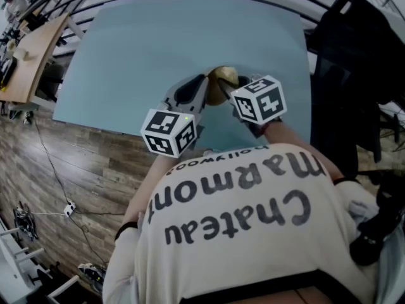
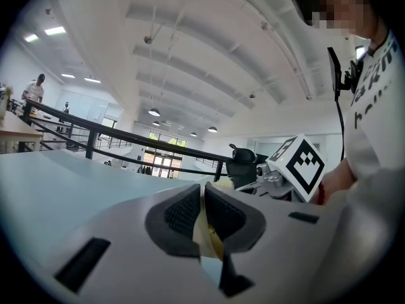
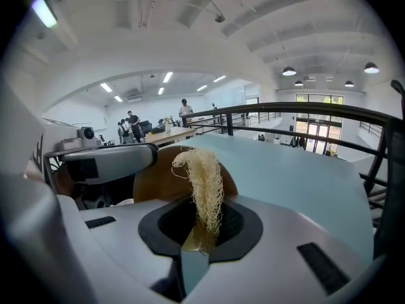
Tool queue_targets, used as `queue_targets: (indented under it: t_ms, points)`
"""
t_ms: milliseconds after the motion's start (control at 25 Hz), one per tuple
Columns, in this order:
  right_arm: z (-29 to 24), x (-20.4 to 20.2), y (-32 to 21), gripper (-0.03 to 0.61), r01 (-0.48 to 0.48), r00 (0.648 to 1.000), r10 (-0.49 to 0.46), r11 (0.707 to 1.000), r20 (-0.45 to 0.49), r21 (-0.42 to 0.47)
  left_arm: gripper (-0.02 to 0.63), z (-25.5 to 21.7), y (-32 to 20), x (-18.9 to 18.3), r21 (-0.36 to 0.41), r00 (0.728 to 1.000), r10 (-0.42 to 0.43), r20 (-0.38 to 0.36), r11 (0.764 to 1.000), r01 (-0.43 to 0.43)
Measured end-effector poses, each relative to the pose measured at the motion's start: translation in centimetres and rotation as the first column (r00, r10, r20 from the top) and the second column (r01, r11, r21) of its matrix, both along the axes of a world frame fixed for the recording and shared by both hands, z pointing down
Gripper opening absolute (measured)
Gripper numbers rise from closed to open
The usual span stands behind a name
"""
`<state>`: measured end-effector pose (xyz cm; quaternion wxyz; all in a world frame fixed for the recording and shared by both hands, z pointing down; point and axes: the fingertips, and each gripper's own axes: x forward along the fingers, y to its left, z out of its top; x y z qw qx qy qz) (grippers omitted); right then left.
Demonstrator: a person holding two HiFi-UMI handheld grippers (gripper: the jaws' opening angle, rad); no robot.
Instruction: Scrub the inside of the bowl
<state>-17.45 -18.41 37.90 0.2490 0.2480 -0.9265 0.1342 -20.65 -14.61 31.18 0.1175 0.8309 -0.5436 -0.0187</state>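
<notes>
Bowl sits on the light-blue counter, near the front edge and just ahead of the person, btwn the two tools.

Left hand-held gripper: jaws nearly together, pinching the bowl's thin tan rim, which runs down btwn the dark pads. In the head view this gripper comes in from the left w/ its tips at the bowl's edge.

Right hand-held gripper: jaws pressed on the base of a pale fibrous scrubber, loofah-type, w/ the loose end sticking out past the tips. Brown curve of the bowl is right behind the scrubber. Can't tell if the fibres touch it yet.

Step (judged): scrub stroke inside the bowl, left side steadying, right side working.

How to do it well:
- Hold the rim firm w/ the left so the bowl doesn't spin or skid on the smooth counter.
- Push the scrubber's free end onto the inner wall, not the jaw tips. The fibres look soft, so they'll prob. bend and need some pressure.
- Sweep in circles from bottom to wall and stay clear of the left jaws at the rim.
- Grip on the scrubber is low at its base. It could pull out if dragged hard, so use short strokes.
</notes>
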Motion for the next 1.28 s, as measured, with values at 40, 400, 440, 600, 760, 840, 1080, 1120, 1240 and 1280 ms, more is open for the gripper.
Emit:
queue_targets:
  t_ms: [40,400,440,600,760,840,1080,1120,1240,1280]
  points:
    - [-0.2,-0.2,0.0,0.061,0.005,1.000,-0.005,1.000,0.007,0.006,0.021,0.0,0.0,0.0,0.000,1.000,0.002,-0.003,1.000,-0.002]
    - [-0.4,-1.0,1.0,0.060,0.086,0.995,-0.086,0.996,0.049,0.001,0.020,0.2,-0.6,1.0,-0.005,1.000,0.017,-0.009,1.000,-0.017]
    - [-0.3,-1.1,1.2,0.060,0.098,0.994,-0.098,0.995,0.051,-0.003,0.020,0.2,-0.6,1.1,-0.006,1.000,0.018,-0.008,1.000,-0.018]
    - [0.1,-1.5,2.1,0.060,0.138,0.989,-0.136,0.990,0.058,-0.022,0.020,0.5,-0.5,1.4,-0.014,1.000,0.020,-0.001,1.000,-0.020]
    - [0.5,-2.3,3.2,0.060,0.182,0.982,-0.179,0.982,0.067,-0.043,0.020,0.7,-0.2,1.0,-0.021,1.000,0.014,0.005,1.000,-0.014]
    - [0.5,-2.6,3.8,0.060,0.206,0.977,-0.202,0.978,0.065,-0.046,0.020,0.7,0.1,0.7,-0.020,1.000,0.007,0.007,1.000,-0.007]
    - [0.2,-3.4,5.0,0.060,0.271,0.961,-0.268,0.961,0.066,-0.046,0.018,0.2,0.3,-0.1,-0.013,1.000,-0.023,0.002,1.000,0.023]
    - [0.2,-3.6,5.2,0.060,0.280,0.959,-0.277,0.959,0.064,-0.044,0.018,0.3,0.4,-0.4,-0.015,1.000,-0.029,-0.002,0.999,0.029]
    - [0.5,-3.9,5.7,0.060,0.299,0.954,-0.298,0.954,0.046,-0.035,0.017,0.4,0.7,-1.0,-0.018,0.999,-0.042,-0.005,0.999,0.042]
    - [0.7,-3.9,5.8,0.060,0.303,0.953,-0.302,0.952,0.036,-0.032,0.017,0.3,0.8,-1.2,-0.017,0.999,-0.047,-0.006,0.999,0.047]
